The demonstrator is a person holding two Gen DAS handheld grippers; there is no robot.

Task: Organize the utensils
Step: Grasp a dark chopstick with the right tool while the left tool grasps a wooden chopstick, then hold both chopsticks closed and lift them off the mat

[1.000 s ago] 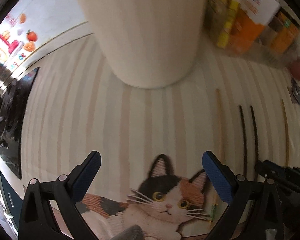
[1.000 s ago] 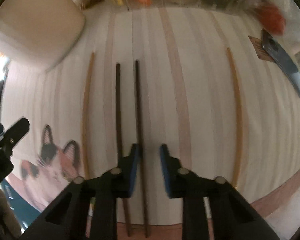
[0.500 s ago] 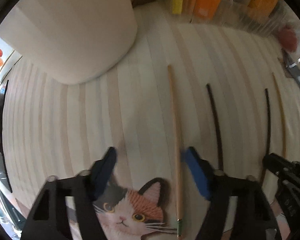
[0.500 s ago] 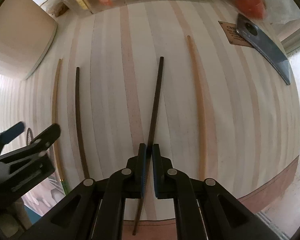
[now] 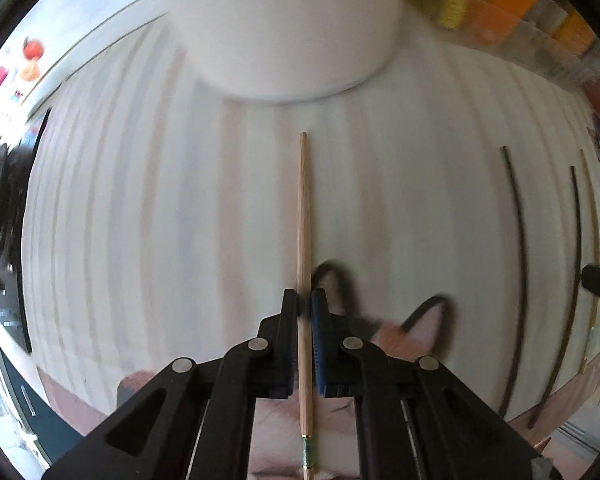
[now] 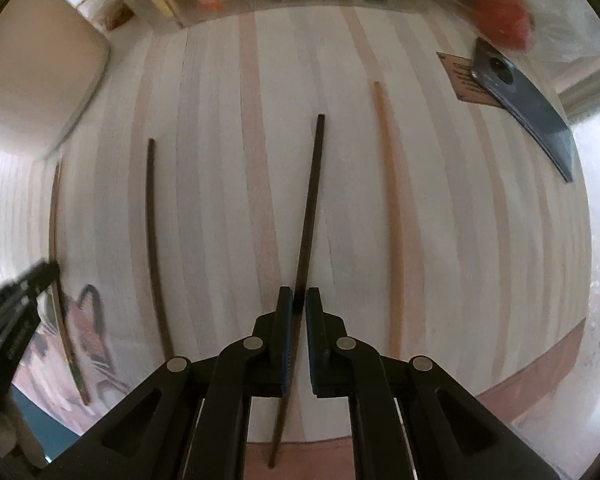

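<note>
On the far left of the striped mat (image 6: 440, 240) stands the big cream container (image 5: 276, 20), the largest thing in view and, I judge, the likely home for the chopsticks. Across the mat lie the sticks themselves, roughly parallel and well apart: a second dark chopstick (image 6: 154, 248) left of centre and a second pale wooden chopstick (image 6: 392, 216) to the right, with a dark phone (image 6: 528, 104) near the far right edge.

All four sticks look light, stiff and thin, with smooth sides that could twist or slide in a pinch. I judge a hold near the thicker near end, a little in from the tip, gives the best control; a grip too close to the end would let the long far part swing.

The left gripper (image 5: 305, 308) points along the mat toward the container, its jaws pressed together on the wooden chopstick (image 5: 303, 216), roughly two thirds of the way back from its far tip, above a cat picture (image 5: 412, 328). The green-banded near end sticks out behind the pads.

The right gripper (image 6: 296, 304) is likewise clamped on the dark chopstick (image 6: 310, 208), which slants slightly right toward its far tip. Whether either stick is clear of the mat, I cannot tell.
</note>
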